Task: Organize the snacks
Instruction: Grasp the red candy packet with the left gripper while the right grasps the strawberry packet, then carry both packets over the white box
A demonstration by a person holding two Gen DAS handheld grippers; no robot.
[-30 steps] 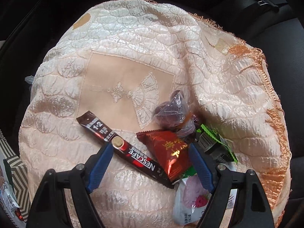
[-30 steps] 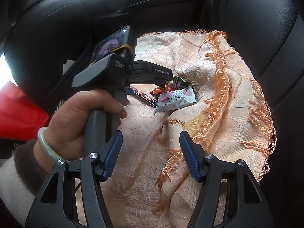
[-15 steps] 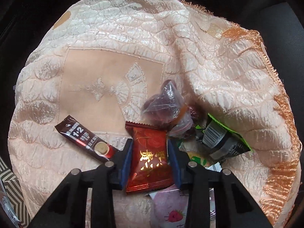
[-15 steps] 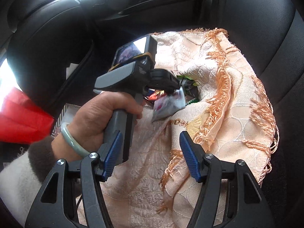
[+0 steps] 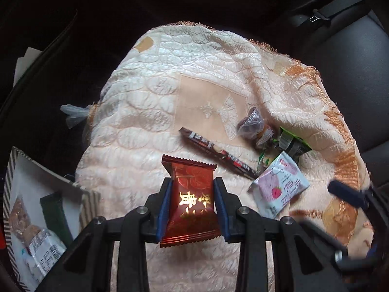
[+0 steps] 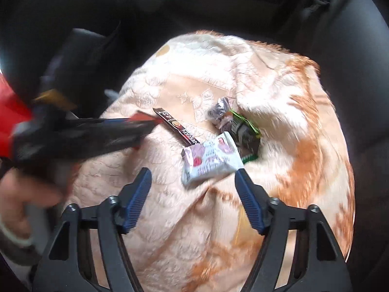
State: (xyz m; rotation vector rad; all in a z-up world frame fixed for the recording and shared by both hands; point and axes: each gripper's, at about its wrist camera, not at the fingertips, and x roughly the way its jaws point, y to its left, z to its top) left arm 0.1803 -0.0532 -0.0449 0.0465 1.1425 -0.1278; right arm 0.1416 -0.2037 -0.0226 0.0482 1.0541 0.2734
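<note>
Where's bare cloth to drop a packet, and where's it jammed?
Free: the plain panel above the coffee stick, and the quilted cloth between stick and striped box. Crowded: right of the stick, around the strawberry packet and green packet.

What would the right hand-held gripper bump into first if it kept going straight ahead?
Most likely the white strawberry packet, lying on the peach cloth just ahead of the right hand-held gripper, whose jaws are opening with nothing between them. Depth is hard to judge.
</note>
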